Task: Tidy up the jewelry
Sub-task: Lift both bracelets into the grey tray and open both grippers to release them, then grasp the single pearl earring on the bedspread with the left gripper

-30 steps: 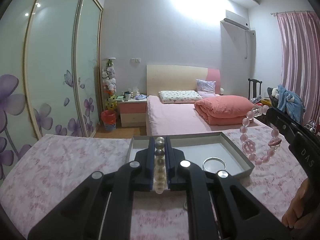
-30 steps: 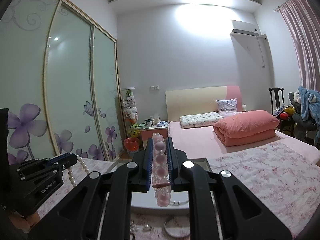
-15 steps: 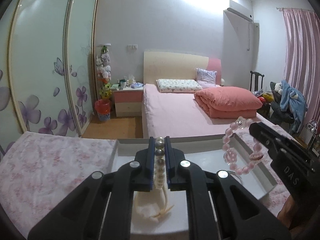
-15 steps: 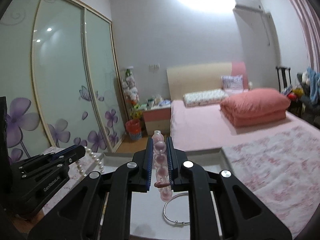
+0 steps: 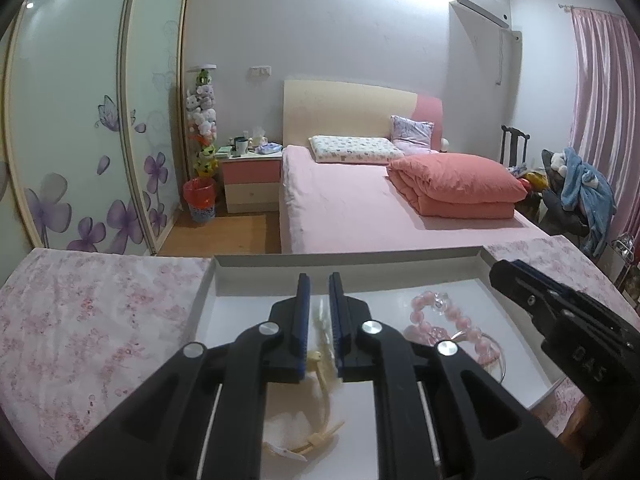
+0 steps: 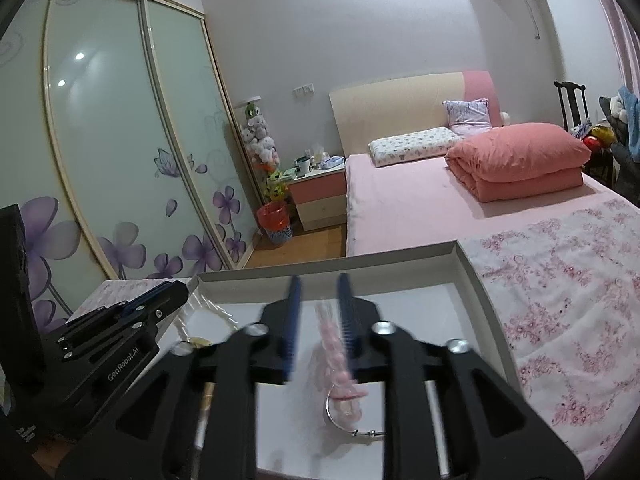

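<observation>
Pink glassy bead bracelet [image 5: 452, 326], coiled

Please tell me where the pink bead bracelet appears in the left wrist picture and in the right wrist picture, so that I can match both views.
Left wrist view: pink bead bracelet lies in the white tray, lower right of centre.
Right wrist view: pink bead bracelet, blurred, between the opening jaws of the right gripper, lower centre.
Shared landmark: the thin metal bangle lies beside it.

Beyond my table: bed [image 5: 352, 208] bearing folded coral quilt [image 5: 456, 184]; nightstand [image 5: 250, 178] beside it; floral wardrobe doors [image 5: 92, 120] left.
</observation>
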{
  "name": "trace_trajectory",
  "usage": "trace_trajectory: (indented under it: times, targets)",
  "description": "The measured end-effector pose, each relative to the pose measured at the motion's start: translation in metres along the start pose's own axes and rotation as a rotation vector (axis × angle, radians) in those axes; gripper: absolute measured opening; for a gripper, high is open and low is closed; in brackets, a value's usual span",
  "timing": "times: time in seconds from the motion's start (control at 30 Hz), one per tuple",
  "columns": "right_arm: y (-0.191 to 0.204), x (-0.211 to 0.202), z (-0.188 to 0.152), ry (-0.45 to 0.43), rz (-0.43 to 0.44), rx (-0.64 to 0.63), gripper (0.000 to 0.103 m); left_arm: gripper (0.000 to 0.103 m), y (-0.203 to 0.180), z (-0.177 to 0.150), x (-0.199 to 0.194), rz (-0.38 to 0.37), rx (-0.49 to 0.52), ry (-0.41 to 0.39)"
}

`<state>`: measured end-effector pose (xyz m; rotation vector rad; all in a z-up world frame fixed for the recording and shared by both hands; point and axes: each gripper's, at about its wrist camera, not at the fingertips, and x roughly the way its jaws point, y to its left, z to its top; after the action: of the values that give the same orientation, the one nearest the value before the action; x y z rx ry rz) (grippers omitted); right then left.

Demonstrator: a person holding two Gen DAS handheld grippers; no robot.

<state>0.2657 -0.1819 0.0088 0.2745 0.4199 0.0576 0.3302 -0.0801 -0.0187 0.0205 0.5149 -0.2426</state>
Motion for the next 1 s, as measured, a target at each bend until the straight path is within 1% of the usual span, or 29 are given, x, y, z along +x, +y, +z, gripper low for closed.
trace_trajectory:
  times: [0.03, 0.07, 0.1, 0.23, 0.33, 0.43, 0.57, 0.7, 0.83, 0.87, 1.0]
  targets:
    - [0.0, -0.003, 0.0, -0.014, -0.004, 0.003, 0.048, 0.018, 0.002, 0.002, 0.0, 0.003, -0.008, -0.001]
    - [0.0, -0.003, 0.001, -0.022, -0.004, 0.005, 0.048, 0.02, 0.004, 0.003, -0.002, 0.006, -0.016, -0.003]
    - [0.0, -0.004, 0.002, -0.027, -0.005, 0.003, 0.048, 0.021, 0.006, 0.004, -0.004, 0.008, -0.026, -0.007]
    - [0.001, -0.011, 0.008, -0.057, -0.012, -0.01, 0.048, 0.021, 0.02, 0.009, -0.012, 0.024, -0.059, -0.013]
    - [0.003, -0.019, 0.011, -0.076, -0.02, -0.022, 0.048, 0.021, 0.026, 0.009, -0.024, 0.039, -0.061, -0.02]
    - [0.005, -0.031, 0.013, -0.091, -0.025, -0.033, 0.048, 0.021, 0.03, 0.009, -0.04, 0.042, -0.059, -0.027]
    - [0.008, -0.054, 0.013, -0.11, -0.027, -0.065, 0.048, 0.021, 0.033, 0.001, -0.071, 0.021, -0.061, -0.035]
    - [0.013, -0.085, 0.005, -0.128, -0.028, -0.096, 0.048, 0.023, 0.03, -0.016, -0.111, -0.029, -0.05, -0.032]
    - [0.014, -0.116, -0.008, -0.131, -0.032, -0.111, 0.048, 0.032, 0.02, -0.044, -0.146, -0.078, -0.012, -0.008]
    - [0.014, -0.121, -0.01, -0.129, -0.034, -0.112, 0.048, 0.035, 0.017, -0.054, -0.154, -0.091, -0.001, 0.004]
    - [0.011, -0.142, -0.026, -0.105, -0.045, -0.108, 0.048, 0.037, 0.003, -0.091, -0.168, -0.149, 0.043, 0.089]
